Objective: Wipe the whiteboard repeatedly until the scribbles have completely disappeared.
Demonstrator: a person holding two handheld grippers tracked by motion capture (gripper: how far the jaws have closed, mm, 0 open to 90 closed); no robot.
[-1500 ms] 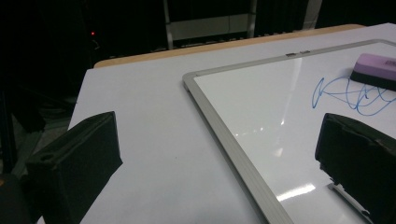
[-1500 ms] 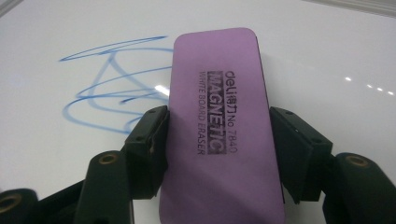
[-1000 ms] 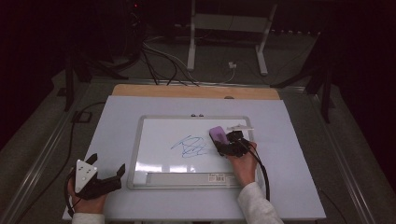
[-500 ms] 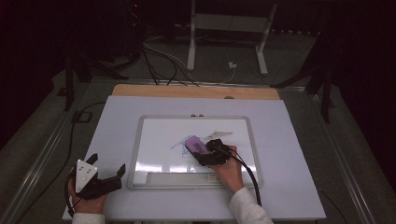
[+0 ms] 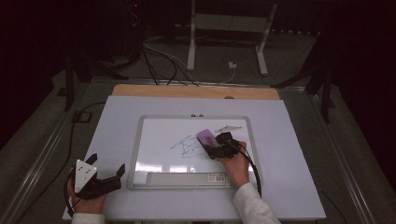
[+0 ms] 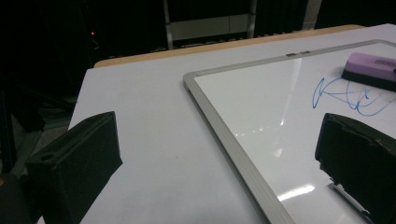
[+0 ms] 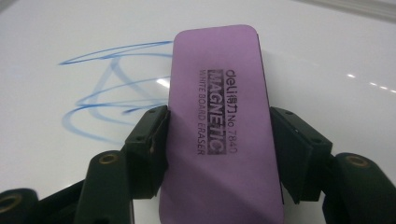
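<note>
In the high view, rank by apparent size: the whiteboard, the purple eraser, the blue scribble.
1. whiteboard, by far the largest.
2. blue scribble.
3. purple eraser, a little smaller than the scribble; the right gripper hides part of it.

The table [image 5: 140, 107] carries a pale sheet [image 5: 289, 154] that covers nearly all of its top; a strip of bare wood shows along the far edge. A whiteboard [image 5: 154, 135] with a grey frame lies flat on the sheet, about mid-width and nearer the person's edge than the far one. Sheet shows on all four sides of the board, widest beyond its far side. Left of the board, near the sheet's near corner, the left hand [image 5: 86, 201] rests on the sheet. In the left gripper view the board's frame corner [image 6: 189, 79] lies flush on the sheet, with the wood strip beyond it.
</note>
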